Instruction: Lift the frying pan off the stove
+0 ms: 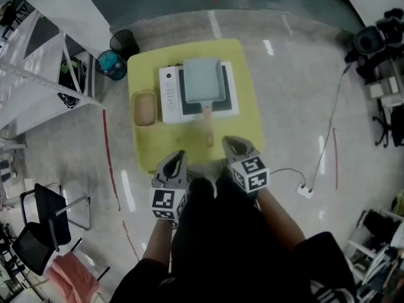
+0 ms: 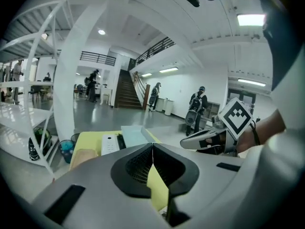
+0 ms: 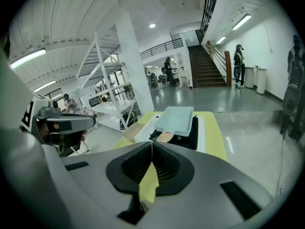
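Observation:
A pale blue-green rectangular frying pan (image 1: 202, 79) rests on a white stove (image 1: 168, 93) on the yellow table (image 1: 246, 125). Its wooden handle (image 1: 207, 120) points toward me. Both grippers hover at the table's near edge, short of the handle. The left gripper (image 1: 177, 158) sits left of the handle line and is shut with nothing in it. The right gripper (image 1: 232, 145) sits to the right, also shut and empty. In the left gripper view the jaws (image 2: 152, 149) meet, with the pan (image 2: 134, 136) far ahead. In the right gripper view the jaws (image 3: 151, 147) meet below the pan (image 3: 176, 118).
A small wooden box (image 1: 144, 108) lies left of the stove. A teal bin (image 1: 112, 64) and a black bin (image 1: 124, 41) stand past the table's far left corner. A white rack (image 1: 38, 74) and a chair (image 1: 47, 213) are at left, a floor socket with cable (image 1: 305, 191) at right.

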`<state>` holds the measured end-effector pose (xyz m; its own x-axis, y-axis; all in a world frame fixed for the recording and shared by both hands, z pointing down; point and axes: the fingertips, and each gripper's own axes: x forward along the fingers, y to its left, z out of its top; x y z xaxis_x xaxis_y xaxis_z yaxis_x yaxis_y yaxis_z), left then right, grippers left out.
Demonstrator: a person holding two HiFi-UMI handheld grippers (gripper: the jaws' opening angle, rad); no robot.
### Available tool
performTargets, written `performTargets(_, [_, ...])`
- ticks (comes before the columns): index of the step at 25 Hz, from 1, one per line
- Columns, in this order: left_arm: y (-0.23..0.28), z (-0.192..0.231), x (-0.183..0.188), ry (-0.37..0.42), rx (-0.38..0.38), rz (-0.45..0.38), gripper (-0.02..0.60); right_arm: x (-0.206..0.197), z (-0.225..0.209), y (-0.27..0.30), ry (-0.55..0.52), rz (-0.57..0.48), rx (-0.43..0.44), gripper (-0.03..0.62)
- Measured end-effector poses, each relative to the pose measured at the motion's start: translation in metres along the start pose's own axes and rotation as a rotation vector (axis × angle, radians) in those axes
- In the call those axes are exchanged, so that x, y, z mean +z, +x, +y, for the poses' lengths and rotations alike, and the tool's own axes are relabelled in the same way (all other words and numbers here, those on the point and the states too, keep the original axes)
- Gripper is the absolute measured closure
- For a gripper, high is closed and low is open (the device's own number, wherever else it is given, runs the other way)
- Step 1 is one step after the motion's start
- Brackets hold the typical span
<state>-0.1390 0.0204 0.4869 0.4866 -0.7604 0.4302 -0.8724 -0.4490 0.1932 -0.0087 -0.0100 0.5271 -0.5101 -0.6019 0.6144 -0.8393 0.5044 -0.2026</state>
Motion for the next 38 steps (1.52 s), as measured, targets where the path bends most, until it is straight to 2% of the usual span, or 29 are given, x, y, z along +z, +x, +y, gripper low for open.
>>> performTargets(6, [0.018,0.004,0.000,-0.057,-0.063,0.027,0.537,-0.012,-0.008,0.001,0.113,0.007,-0.038,0.577])
performTargets(15, [0.052,0.028,-0.003,-0.063,-0.046,0.115,0.537,0.000,-0.029,0.042,0.264,-0.042,0.025,0.577])
performTargets(24, [0.091,0.026,-0.011,-0.089,-0.066,0.181,0.537,-0.006,-0.047,0.065,0.327,-0.027,0.065,0.577])
performTargets(30, [0.103,0.026,-0.013,-0.098,-0.053,0.201,0.537,-0.009,-0.053,0.077,0.372,-0.015,0.108,0.576])
performTargets(38, [0.098,0.038,-0.020,-0.117,0.002,0.218,0.537,-0.009,-0.056,0.095,0.465,-0.018,0.164,0.574])
